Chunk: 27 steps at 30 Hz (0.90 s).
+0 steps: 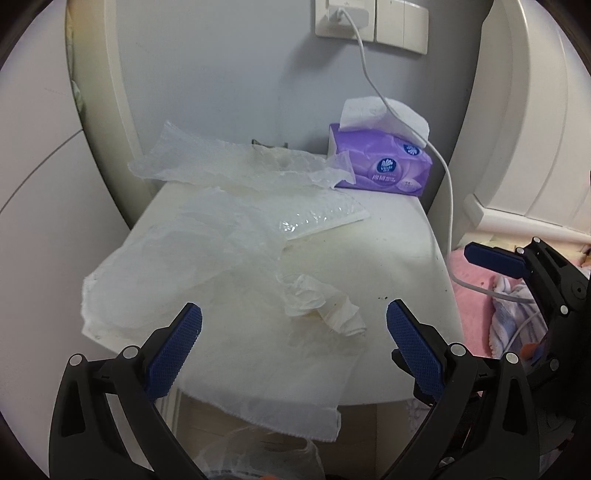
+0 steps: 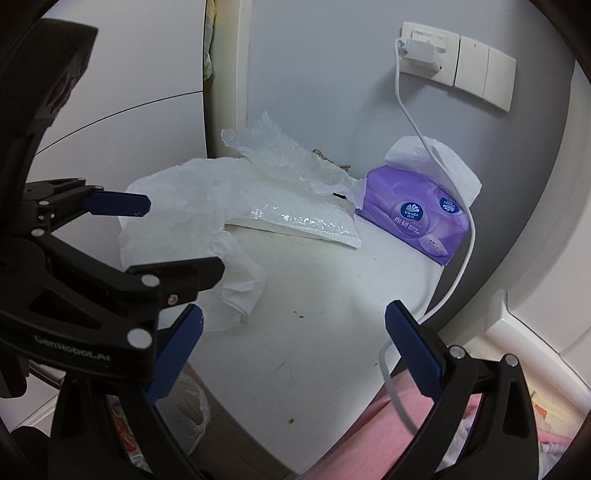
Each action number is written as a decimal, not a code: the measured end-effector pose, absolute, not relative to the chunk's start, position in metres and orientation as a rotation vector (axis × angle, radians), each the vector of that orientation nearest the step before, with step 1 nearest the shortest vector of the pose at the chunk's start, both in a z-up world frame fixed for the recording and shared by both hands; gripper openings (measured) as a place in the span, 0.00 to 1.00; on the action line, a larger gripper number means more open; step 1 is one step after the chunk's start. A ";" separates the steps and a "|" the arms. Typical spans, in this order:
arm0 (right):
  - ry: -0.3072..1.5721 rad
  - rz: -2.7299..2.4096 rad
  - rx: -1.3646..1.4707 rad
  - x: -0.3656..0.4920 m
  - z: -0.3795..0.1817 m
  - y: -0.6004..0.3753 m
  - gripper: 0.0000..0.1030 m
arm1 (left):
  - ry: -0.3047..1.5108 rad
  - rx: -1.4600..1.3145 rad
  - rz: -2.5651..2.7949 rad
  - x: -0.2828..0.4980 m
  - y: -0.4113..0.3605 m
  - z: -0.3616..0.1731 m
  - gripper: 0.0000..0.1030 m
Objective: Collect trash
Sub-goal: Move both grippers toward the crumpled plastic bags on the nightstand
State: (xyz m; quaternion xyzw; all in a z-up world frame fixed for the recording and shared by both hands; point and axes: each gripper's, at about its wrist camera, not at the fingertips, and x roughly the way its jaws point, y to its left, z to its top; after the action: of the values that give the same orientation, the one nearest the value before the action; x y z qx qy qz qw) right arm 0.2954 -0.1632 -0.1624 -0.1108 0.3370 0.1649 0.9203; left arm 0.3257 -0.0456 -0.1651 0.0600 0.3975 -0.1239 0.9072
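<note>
A crumpled white tissue (image 1: 325, 301) lies on the white bedside table (image 1: 399, 258), just ahead of my open, empty left gripper (image 1: 293, 325). It also shows in the right wrist view (image 2: 240, 291). Thin white wrapping sheets (image 1: 177, 266) and a clear bubble-wrap pouch (image 1: 317, 218) cover the table's left and back. My right gripper (image 2: 293, 325) is open and empty over the table's front right part. The left gripper (image 2: 147, 236) crosses the left of the right wrist view. One right gripper finger (image 1: 495, 258) shows at the right of the left wrist view.
A purple tissue pack (image 1: 384, 162) stands at the back right by the wall. A white charger cable (image 1: 448, 206) hangs from the wall socket (image 1: 343, 14) past the table's right edge. Pink bedding (image 1: 476, 284) lies right of the table. A clear plastic bag (image 2: 184, 410) hangs below the table's front.
</note>
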 end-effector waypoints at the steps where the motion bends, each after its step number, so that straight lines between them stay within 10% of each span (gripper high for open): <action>1: 0.692 0.339 -0.235 0.297 -0.164 -0.164 0.93 | 0.828 0.127 -0.254 0.329 -0.047 -0.168 0.94; 27: 0.708 0.535 -0.268 0.329 -0.190 -0.178 0.93 | 0.940 0.126 -0.266 0.367 -0.068 -0.199 0.94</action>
State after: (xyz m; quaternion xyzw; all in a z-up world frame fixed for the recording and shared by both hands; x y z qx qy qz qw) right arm 0.3291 -0.1781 -0.1901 -0.1291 0.3415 0.2579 0.8945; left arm 0.3668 -0.0677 -0.1993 0.0604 0.4510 -0.1278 0.8812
